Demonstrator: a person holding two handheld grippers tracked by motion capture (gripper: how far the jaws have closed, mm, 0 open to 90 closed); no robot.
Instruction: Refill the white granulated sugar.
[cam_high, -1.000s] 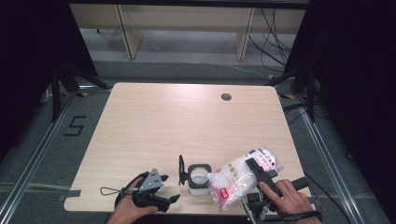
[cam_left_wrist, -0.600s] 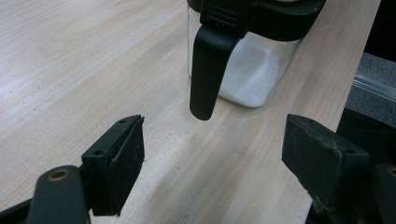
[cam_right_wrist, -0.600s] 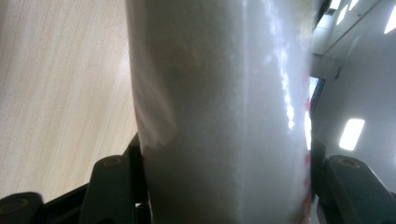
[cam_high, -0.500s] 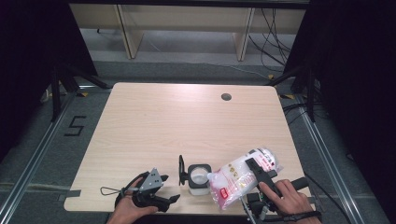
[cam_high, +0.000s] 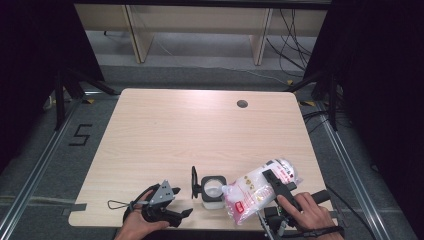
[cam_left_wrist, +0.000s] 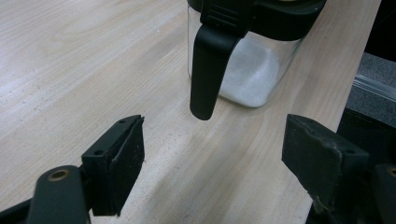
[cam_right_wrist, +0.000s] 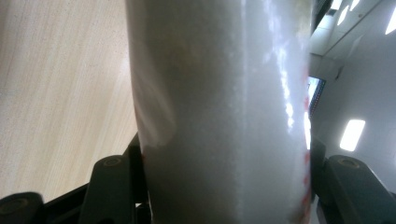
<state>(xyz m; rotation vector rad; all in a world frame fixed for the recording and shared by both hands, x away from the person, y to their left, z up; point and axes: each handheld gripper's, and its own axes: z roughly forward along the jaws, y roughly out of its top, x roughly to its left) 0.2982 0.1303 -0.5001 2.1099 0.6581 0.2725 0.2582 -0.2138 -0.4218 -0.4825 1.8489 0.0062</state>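
Nothing has shifted on the table (cam_high: 165, 130) in the last second: the bag (cam_high: 252, 190) stays tipped over the jar (cam_high: 211, 191) near the front edge, so the pour holds steady. Right gripper (cam_high: 274, 186) stays clamped on the bag; left gripper (cam_high: 176, 216) waits with jaws apart beside the jar.

The left hand (cam_high: 140, 222) comes in at the bottom edge, holding the left gripper (cam_high: 184, 213) low over the surface, pointing toward the right. Its two black fingers (cam_left_wrist: 119, 163) stand wide apart with nothing between them. The right hand (cam_high: 307, 212) wraps the handle of the right gripper (cam_high: 272, 181), which points up and away from the person. Its fingers (cam_right_wrist: 114, 186) press on both sides of what it holds.
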